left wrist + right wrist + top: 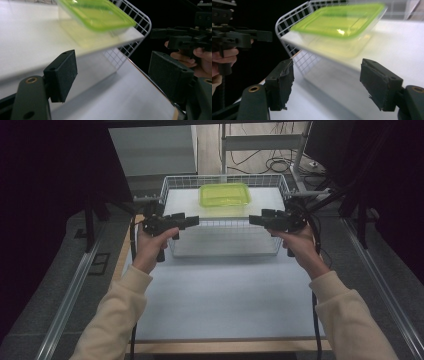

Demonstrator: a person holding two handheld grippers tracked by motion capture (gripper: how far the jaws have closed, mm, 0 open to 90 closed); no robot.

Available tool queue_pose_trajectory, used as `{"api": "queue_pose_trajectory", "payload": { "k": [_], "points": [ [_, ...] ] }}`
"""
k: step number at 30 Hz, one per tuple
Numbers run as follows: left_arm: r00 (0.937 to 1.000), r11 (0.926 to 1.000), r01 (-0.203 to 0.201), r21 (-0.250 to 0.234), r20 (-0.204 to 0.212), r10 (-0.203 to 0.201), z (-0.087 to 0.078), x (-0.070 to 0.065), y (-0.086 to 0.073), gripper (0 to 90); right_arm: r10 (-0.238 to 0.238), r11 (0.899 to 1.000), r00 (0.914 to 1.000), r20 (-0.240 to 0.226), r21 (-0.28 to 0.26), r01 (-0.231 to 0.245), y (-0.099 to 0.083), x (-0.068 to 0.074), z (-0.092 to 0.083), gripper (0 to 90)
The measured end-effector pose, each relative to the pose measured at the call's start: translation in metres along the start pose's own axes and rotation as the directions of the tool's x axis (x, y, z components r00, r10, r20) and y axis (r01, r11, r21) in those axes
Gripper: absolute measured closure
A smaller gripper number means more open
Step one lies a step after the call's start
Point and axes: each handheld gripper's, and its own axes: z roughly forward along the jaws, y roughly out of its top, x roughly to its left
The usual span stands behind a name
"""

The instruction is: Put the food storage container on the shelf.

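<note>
I see the clear plastic box with green lid (225, 195) blurred in both gripper views, long axis left-right at upper centre; left gripper (192, 220) and right gripper (255, 220) released, empty.

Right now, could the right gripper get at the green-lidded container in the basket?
Probably yes: the right gripper is open and empty, and the green-lidded container sits uncovered in the open-topped wire basket, though the rim lies between.

Open bench (225, 295) is left free before the wire basket (170, 187). Side access is blocked by its walls; the lidded box (225, 195) inside is reachable from above.
</note>
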Motion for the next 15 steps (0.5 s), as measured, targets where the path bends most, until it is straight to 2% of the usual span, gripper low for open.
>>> {"api": "queue_pose_trajectory", "payload": {
  "k": [3, 4, 5, 6, 7, 9, 11, 12, 13, 14, 15],
  "points": [
    [0.9999, 0.9999, -0.005, 0.009, 0.013, 0.005, -0.003, -0.005, -0.020, 22.5, -0.015, 1.000, 0.9996, -0.024, 0.001, 0.015, -0.017, 0.005, -0.006, 27.1],
    [0.9999, 0.9999, -0.005, 0.009, 0.013, 0.005, -0.003, -0.005, -0.020, 22.6, -0.015, 1.000, 0.9996, -0.024, 0.001, 0.015, -0.017, 0.005, -0.006, 27.1],
    [0.9999, 0.9999, -0.004, 0.011, 0.014, 0.003, -0.004, -0.007, -0.032, 22.7, -0.020, 1.000, 0.9990, -0.040, -0.002, 0.020, -0.029, 0.008, -0.011, 26.8],
    [0.9999, 0.9999, -0.004, 0.011, 0.014, 0.003, -0.004, -0.007, -0.032, 22.8, -0.020, 1.000, 0.9990, -0.040, -0.002, 0.020, -0.029, 0.008, -0.011, 26.8],
    [0.9998, 0.9999, -0.003, 0.016, 0.018, 0.003, -0.006, -0.008, -0.042, 22.8, -0.021, 1.000, 0.9980, -0.060, -0.006, 0.021, -0.044, 0.010, -0.015, 26.8],
    [0.9997, 0.9997, -0.007, 0.023, 0.024, 0.007, -0.008, -0.010, -0.056, 22.8, -0.023, 1.000, 0.9976, -0.066, -0.005, 0.023, -0.049, 0.010, -0.017, 26.8],
    [0.9996, 0.9993, -0.016, 0.033, 0.025, 0.015, -0.010, -0.011, -0.068, 22.9, -0.028, 1.000, 0.9964, -0.079, -0.005, 0.028, -0.062, 0.011, -0.022, 26.7],
    [0.9997, 0.9992, -0.013, 0.039, 0.023, 0.013, -0.011, -0.011, -0.074, 23.0, -0.033, 0.999, 0.9953, -0.091, 0.002, 0.033, -0.076, 0.012, -0.025, 26.5],
    [0.9996, 0.9990, -0.017, 0.042, 0.022, 0.016, -0.011, -0.012, -0.081, 23.0, -0.033, 0.999, 0.9953, -0.091, 0.002, 0.033, -0.076, 0.012, -0.025, 26.5],
    [0.9996, 0.9985, -0.021, 0.050, 0.021, 0.020, -0.012, -0.012, -0.087, 23.2, -0.028, 1.000, 0.9947, -0.099, 0.008, 0.029, -0.088, 0.012, -0.027, 26.3],
    [0.9995, 0.9975, -0.027, 0.065, 0.018, 0.026, -0.012, -0.013, -0.099, 23.2, -0.025, 1.000, 0.9940, -0.106, 0.013, 0.027, -0.094, 0.012, -0.029, 26.3]
  ]
}}
